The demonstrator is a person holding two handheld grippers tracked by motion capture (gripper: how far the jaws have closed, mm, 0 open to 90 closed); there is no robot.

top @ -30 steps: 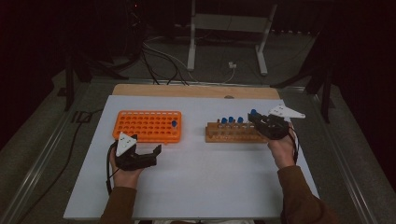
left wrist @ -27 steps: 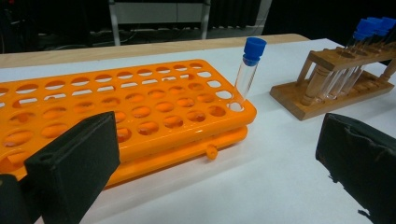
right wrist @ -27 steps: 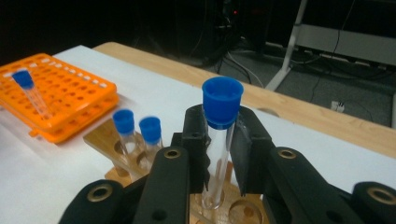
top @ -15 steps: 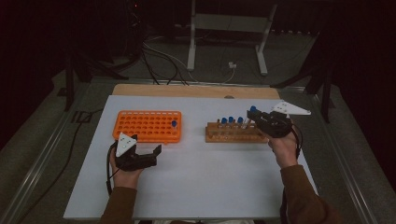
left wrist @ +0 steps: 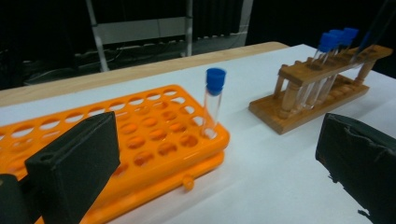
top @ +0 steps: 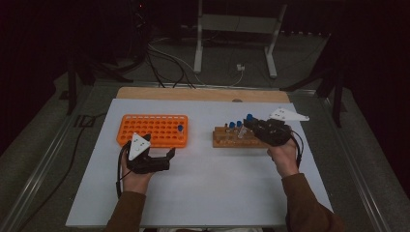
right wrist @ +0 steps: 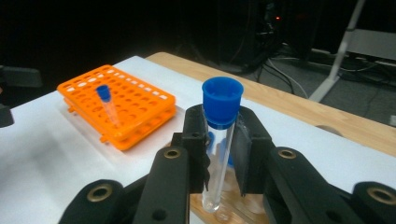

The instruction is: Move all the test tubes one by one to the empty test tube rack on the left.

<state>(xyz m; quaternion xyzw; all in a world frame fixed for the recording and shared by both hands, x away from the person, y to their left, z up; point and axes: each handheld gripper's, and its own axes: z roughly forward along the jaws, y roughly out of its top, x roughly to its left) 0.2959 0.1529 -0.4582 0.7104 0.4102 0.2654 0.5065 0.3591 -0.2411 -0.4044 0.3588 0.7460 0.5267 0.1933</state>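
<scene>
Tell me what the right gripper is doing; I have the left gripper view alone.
Observer: The right gripper is shut on a blue-capped tube, its fingers on the glass just below the cap.
Operator: Say whether that tube is out of the wooden rack.
Observer: Its lower end hangs over the wooden rack; I cannot tell whether it is clear of its hole.
Operator: Report the orange rack's load.
Observer: From the high view, the orange rack holds one tube, near its right end; every other hole looks empty.
</scene>
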